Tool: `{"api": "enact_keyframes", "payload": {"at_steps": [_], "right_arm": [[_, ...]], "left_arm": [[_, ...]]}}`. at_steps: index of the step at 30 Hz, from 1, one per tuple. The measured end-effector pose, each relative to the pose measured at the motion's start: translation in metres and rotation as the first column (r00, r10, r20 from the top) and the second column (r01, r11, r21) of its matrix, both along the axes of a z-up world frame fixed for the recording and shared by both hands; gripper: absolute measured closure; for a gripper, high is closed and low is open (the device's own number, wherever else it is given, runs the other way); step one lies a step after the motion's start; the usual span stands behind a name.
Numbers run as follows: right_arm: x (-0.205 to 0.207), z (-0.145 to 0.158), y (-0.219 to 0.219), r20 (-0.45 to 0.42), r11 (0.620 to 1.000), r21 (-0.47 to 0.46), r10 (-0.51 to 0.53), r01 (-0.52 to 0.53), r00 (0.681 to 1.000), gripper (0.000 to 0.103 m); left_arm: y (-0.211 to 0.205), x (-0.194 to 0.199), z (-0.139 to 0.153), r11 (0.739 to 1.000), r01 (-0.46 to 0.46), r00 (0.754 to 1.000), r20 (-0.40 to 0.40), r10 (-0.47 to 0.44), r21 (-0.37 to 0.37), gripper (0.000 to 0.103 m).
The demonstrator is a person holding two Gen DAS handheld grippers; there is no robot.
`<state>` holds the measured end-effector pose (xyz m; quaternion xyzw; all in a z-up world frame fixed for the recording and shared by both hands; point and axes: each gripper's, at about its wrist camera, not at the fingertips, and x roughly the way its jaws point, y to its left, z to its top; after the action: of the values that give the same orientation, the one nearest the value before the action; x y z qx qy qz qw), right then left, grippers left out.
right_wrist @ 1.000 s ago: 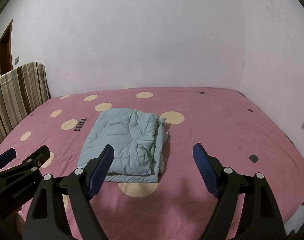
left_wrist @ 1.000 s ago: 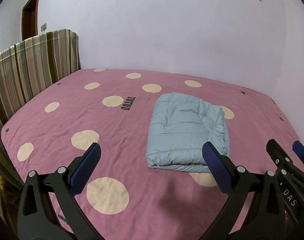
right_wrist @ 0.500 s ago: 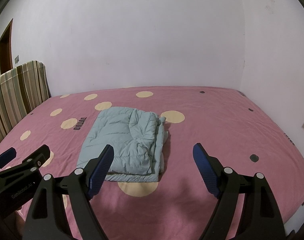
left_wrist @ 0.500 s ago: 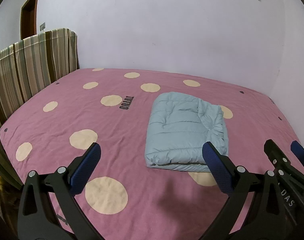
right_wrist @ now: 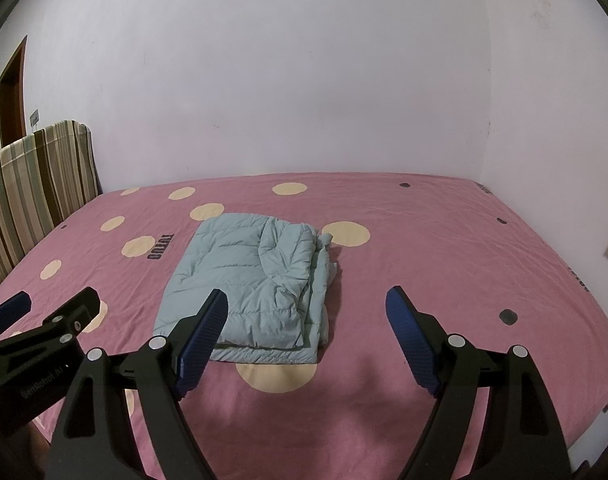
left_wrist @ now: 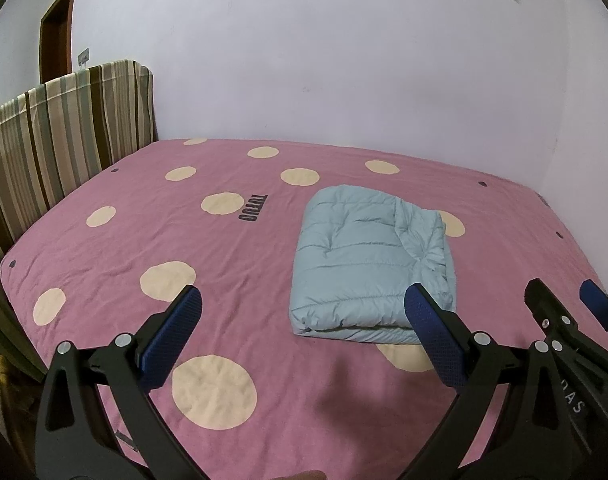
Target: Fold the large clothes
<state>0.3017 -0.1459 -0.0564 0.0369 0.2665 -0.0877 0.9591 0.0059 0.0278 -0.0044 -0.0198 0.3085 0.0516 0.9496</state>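
The jacket [left_wrist: 370,268] lies on the bed [left_wrist: 239,264] as a squared, layered bundle, nearer the front edge than the wall, resting partly over a cream dot [right_wrist: 277,376] of the sheet. The folding looks finished, or one tidy-up short: along the bundle's right side the layers [right_wrist: 324,268] splay a little and are not flush. Both grippers hang above the bed's front edge, clear of the cloth. The left gripper [left_wrist: 301,334] has its jaws wide with nothing between them; the right gripper [right_wrist: 306,340] likewise, wide and empty. If anything is left, the next move probably calls for pressing or tucking that loose right side, pinching several puffy layers at once so they do not slide apart.

The bed wears a pink sheet with cream dots and dark lettering [left_wrist: 252,209]. A striped headboard [left_wrist: 63,136] stands at its left end, bare pale walls [right_wrist: 263,80] run behind and to the right, and a brown door [left_wrist: 57,36] shows at far left.
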Motion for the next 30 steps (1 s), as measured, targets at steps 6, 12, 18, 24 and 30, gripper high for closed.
{"api": "enact_keyframes", "payload": {"at_steps": [6, 12, 18, 24, 30], "right_arm": [[0.0, 0.0, -0.001, 0.0, 1.0, 0.0, 0.002, -0.002, 1.0, 0.023], [0.0, -0.002, -0.001, -0.005, 1.0, -0.001, 0.004, -0.004, 1.0, 0.023], [0.002, -0.005, 0.0, -0.012, 1.0, -0.003, 0.008, -0.008, 1.0, 0.023], [0.007, -0.009, -0.001, -0.023, 1.0, -0.005, 0.014, -0.014, 1.0, 0.023], [0.011, -0.015, -0.002, -0.033, 1.0, 0.0, 0.025, -0.025, 0.999, 0.023]], "left_arm": [[0.0, -0.001, 0.001, 1.0, -0.008, 1.0, 0.007, 0.008, 0.001, 0.002], [0.001, -0.001, 0.001, 1.0, -0.007, 1.0, 0.004, 0.007, 0.002, 0.002], [0.004, 0.0, 0.0, 1.0, 0.003, 1.0, 0.006, -0.003, -0.005, 0.002], [0.004, 0.002, -0.003, 1.0, 0.023, 1.0, 0.003, -0.023, -0.001, 0.002], [0.006, 0.007, -0.007, 0.998, 0.051, 0.999, 0.008, -0.05, -0.028, 0.002]]}}
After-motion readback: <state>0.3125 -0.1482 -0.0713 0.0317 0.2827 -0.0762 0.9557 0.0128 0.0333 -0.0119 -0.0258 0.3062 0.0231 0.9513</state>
